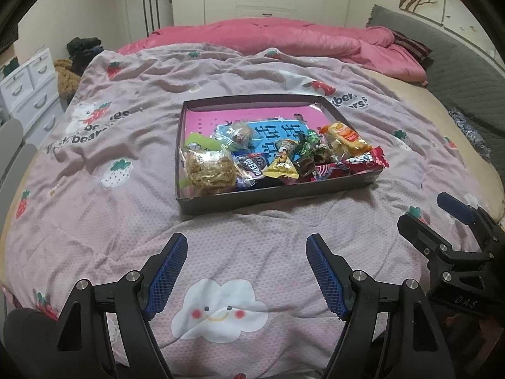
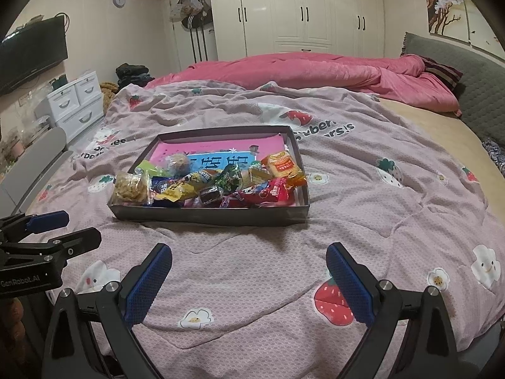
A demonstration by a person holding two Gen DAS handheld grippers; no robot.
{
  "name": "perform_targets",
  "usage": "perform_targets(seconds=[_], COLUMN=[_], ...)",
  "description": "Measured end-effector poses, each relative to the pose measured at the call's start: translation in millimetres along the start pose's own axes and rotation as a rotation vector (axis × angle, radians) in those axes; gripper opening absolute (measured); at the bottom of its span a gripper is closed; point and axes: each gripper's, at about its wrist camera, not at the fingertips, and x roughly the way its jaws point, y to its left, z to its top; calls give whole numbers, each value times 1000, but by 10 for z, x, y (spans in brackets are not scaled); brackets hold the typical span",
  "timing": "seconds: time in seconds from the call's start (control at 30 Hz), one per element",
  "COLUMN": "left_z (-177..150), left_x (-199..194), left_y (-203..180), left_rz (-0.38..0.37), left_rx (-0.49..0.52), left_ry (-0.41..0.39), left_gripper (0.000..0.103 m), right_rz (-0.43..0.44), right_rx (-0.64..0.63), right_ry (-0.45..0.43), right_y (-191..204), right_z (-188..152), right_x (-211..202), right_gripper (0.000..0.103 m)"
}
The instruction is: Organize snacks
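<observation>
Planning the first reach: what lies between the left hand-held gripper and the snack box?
Only bare pink bedspread between the left hand-held gripper and the snack box, seen in the left wrist view.

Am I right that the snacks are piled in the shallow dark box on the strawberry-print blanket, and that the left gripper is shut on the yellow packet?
Not quite. The left gripper is open and empty, short of the box; the left wrist view shows it. The yellow packet lies in the box with the other snacks, on the blanket, as you said.

Both wrist views toward tray (image 1: 189, 203)
</observation>
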Motion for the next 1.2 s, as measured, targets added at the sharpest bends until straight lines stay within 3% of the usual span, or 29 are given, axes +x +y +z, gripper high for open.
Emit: perform_targets(seconds=[0.93, 1.2], left_z=[-4, 28], left_x=[46, 120], left_y=[20, 160], left_rz=[-11, -6], left_rx=[-19, -75], left_ry=[12, 21], left_gripper=[79, 79], right_rz=[0, 0], right_rx=[-6, -1], right_ry=[0, 3], right_y=[24, -4], right_z=[9, 28], right_x=[25, 58], right_gripper=[99, 99])
